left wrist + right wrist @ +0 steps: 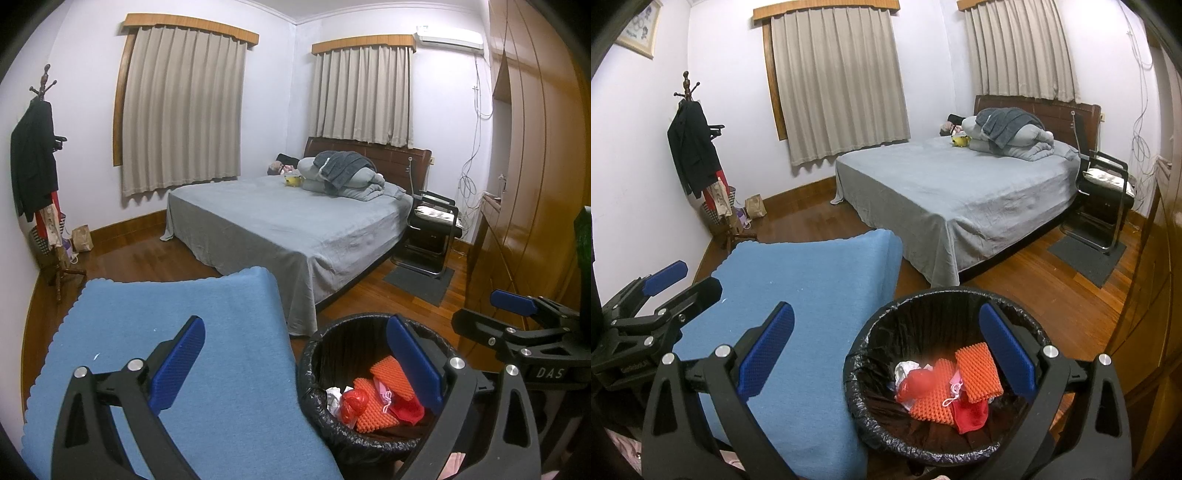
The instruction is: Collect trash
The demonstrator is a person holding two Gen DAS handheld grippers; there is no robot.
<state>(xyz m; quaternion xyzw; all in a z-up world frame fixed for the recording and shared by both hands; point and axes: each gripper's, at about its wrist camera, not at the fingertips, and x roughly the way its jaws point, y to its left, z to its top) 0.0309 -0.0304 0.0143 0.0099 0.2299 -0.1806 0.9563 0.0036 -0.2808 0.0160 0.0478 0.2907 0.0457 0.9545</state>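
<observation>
Trash bin [945, 317] below both wide-open tools, left tool [303, 360] and right tool [897, 350].
Black liner holds orange foam pieces [977, 365], red wrappers and white paper.

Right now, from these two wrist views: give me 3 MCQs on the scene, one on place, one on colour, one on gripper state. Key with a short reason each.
1. Where does the trash bin stand relative to the blue cloth?
A. To its right
B. To its left
C. On the bed

2. What colour is the bin liner?
A. White
B. Black
C. Green

3. In what state are the left gripper and the right gripper?
A. Both shut on trash
B. Left open, right shut
C. Both open, holding nothing

Key:
1 A: in both views the bin sits right of the cloth, on the floor near the foot of the bed.
2 B: a crinkled black bag wraps the rim, with orange foam pieces inside.
3 C: each gripper's blue pads stand wide apart with nothing between.
</observation>
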